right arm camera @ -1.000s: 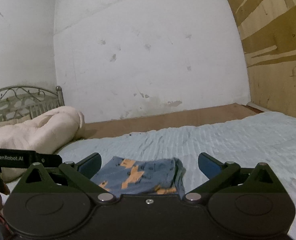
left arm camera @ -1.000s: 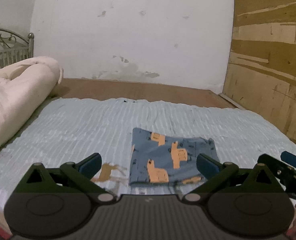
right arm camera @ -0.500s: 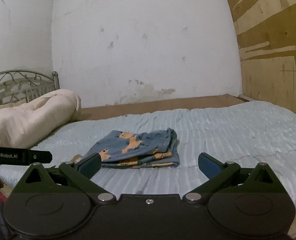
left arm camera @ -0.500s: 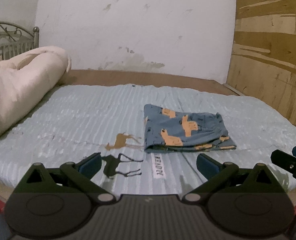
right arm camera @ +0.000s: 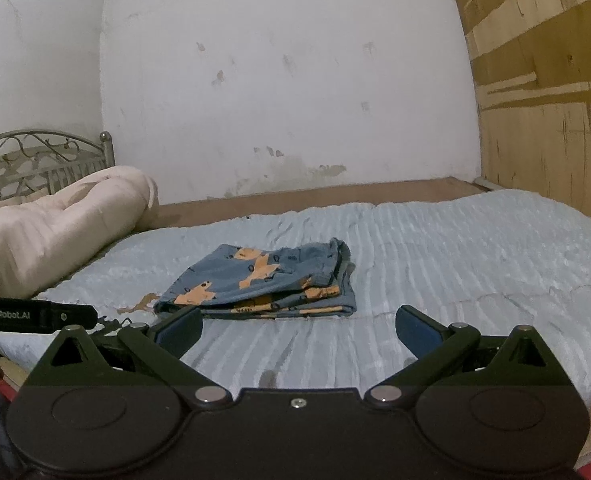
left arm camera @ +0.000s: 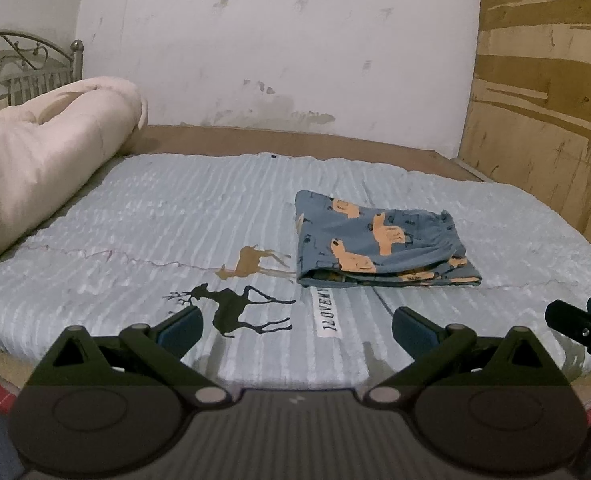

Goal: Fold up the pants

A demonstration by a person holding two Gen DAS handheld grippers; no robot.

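1. Both grippers, the left gripper and right gripper, are released and empty at the bed's near edge.
2. Folded pants lie on the bed, well beyond them.

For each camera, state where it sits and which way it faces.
Left wrist: sits on the left gripper, looking along its open fingers over the bed at the folded pants; the right gripper's tip shows at the right edge.
Right wrist: sits on the right gripper, fingers open, facing the pants from further right; the left gripper's body shows at the left edge.
Shared: pants, bed, rolled quilt, white wall.
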